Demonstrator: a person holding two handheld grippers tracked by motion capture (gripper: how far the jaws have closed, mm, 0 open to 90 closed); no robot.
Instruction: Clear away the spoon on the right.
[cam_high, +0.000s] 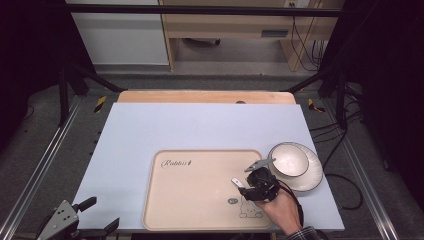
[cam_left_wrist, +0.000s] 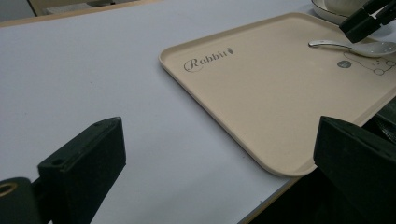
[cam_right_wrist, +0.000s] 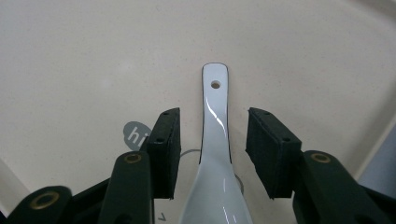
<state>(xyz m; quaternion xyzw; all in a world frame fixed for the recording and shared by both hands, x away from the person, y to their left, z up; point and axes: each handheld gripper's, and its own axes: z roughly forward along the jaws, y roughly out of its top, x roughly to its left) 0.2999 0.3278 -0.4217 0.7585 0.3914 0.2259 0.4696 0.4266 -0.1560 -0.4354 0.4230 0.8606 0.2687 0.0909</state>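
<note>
A white ceramic spoon (cam_right_wrist: 215, 140) lies flat on the beige tray (cam_right_wrist: 93, 56), its handle with a small hole pointing away from me. My right gripper (cam_right_wrist: 214, 116) is low over it and open, one jaw on each side of the handle with a gap to both. From above, the right gripper (cam_high: 248, 187), held by a hand, is over the tray's (cam_high: 195, 195) right part, and the spoon's handle (cam_high: 237, 182) sticks out to its left. My left gripper (cam_high: 100, 215) rests wide open at the table's front left corner, holding nothing.
A white bowl (cam_high: 289, 160) stands on a white plate (cam_high: 312, 175) just right of the tray. In the left gripper view, the tray (cam_left_wrist: 280, 93) with its "Rabbit" lettering lies ahead, the spoon (cam_left_wrist: 355, 46) at its far side. The pale blue table top (cam_high: 200, 125) stretches behind.
</note>
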